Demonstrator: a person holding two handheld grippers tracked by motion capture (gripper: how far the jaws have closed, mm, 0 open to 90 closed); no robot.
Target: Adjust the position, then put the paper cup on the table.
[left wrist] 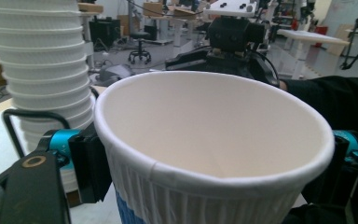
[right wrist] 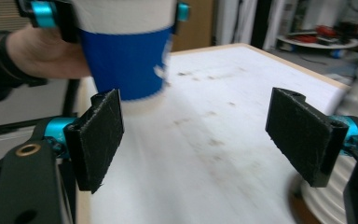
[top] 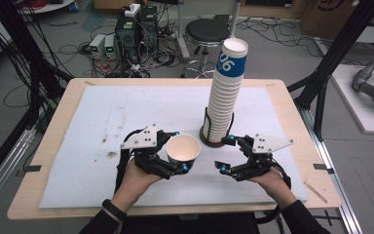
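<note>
Paper cup [top: 183,149] sits upright in your left gripper [top: 179,152], jaws clamped just under its rim and held off the table beside the cup stack [top: 226,95], so your right gripper [top: 226,153], jaws apart and empty, is likely free to regrasp.

Beyond the wooden table [top: 292,112] with its white mat [top: 126,112], a black stool [top: 207,31] and computer boxes [top: 131,29] stand amid floor cables [top: 73,48].
</note>
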